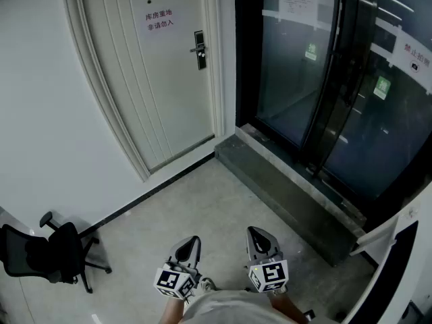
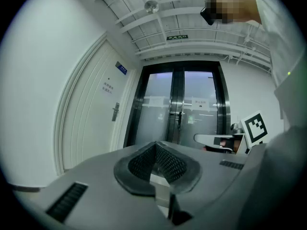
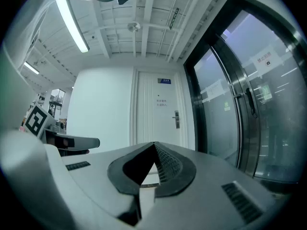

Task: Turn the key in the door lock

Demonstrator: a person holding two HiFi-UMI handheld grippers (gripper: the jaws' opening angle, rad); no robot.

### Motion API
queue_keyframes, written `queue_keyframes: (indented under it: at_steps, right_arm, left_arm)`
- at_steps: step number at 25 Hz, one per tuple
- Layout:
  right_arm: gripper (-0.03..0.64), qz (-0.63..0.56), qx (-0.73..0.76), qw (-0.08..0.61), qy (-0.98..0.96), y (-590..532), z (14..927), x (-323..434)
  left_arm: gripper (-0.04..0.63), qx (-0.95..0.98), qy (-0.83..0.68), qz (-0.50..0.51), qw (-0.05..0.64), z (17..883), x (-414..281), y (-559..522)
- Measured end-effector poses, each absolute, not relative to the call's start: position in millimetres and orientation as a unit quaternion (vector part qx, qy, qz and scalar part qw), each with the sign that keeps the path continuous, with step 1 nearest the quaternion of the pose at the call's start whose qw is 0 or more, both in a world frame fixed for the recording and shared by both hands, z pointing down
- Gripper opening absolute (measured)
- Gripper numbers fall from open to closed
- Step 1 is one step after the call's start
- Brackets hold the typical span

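Observation:
The white door [image 1: 158,73] stands far ahead at the upper left, with a dark lock plate and handle [image 1: 199,49] on its right edge. At this distance I can make out no key. The lock plate [image 2: 115,112] shows small in the left gripper view and again, as the lock plate [image 3: 176,120], in the right gripper view. My left gripper [image 1: 192,241] and right gripper [image 1: 256,233] sit side by side at the bottom of the head view, well short of the door. Both the left gripper [image 2: 156,145] and the right gripper [image 3: 154,145] are shut, with nothing between their pads.
A paper sign [image 1: 160,20] hangs on the door. Dark glass doors [image 1: 337,79] fill the right side behind a raised stone threshold [image 1: 290,194]. A black office chair [image 1: 50,252] stands at the lower left by the white wall. Grey floor lies between me and the door.

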State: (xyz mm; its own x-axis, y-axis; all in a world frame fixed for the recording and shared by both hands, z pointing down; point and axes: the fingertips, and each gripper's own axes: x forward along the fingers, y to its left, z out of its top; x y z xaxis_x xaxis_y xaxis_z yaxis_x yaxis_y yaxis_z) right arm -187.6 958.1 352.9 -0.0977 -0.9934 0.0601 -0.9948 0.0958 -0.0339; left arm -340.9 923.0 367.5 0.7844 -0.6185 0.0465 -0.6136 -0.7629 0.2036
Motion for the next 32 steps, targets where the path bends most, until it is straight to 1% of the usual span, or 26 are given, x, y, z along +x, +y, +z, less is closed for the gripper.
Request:
queue_keyframes:
  at_steps: [5,12,17,19,24,28,32]
  right_arm:
    - [0.002,0.029,0.652,0.015,-0.757,994,357,-158]
    - [0.002,0.04,0.635,0.013,-0.771,1022,368,-155]
    - [0.002,0.035,0.639,0.028,-0.768,1029,368,-157]
    - [0.002,0.031,0.638,0.024,-0.769,1026,365,-168]
    - [0.002,0.036,0.641,0.001,-0.766,1014,357,-203]
    - [0.002,0.027,0.642,0.001,-0.766,1011,353,-223]
    - [0.002,0.035,0.653,0.004,-0.756,1009,359,-233]
  left_arm:
    - [0.005,0.932,-0.348,-0.02,0.102,371,-310,974]
    - [0.005,0.921,-0.373,-0.007,0.111,387,-316,1009]
    - [0.005,0.931,-0.353,-0.003,0.093,377,-309,1016]
    - [0.005,0.931,-0.354,-0.004,0.087,375,-319,1014]
    - [0.005,0.925,-0.368,-0.006,0.097,378,-358,999]
    - [0.005,0.917,-0.387,-0.013,0.097,379,-387,979]
    - [0.005,0.906,-0.415,-0.033,0.083,372,-417,963]
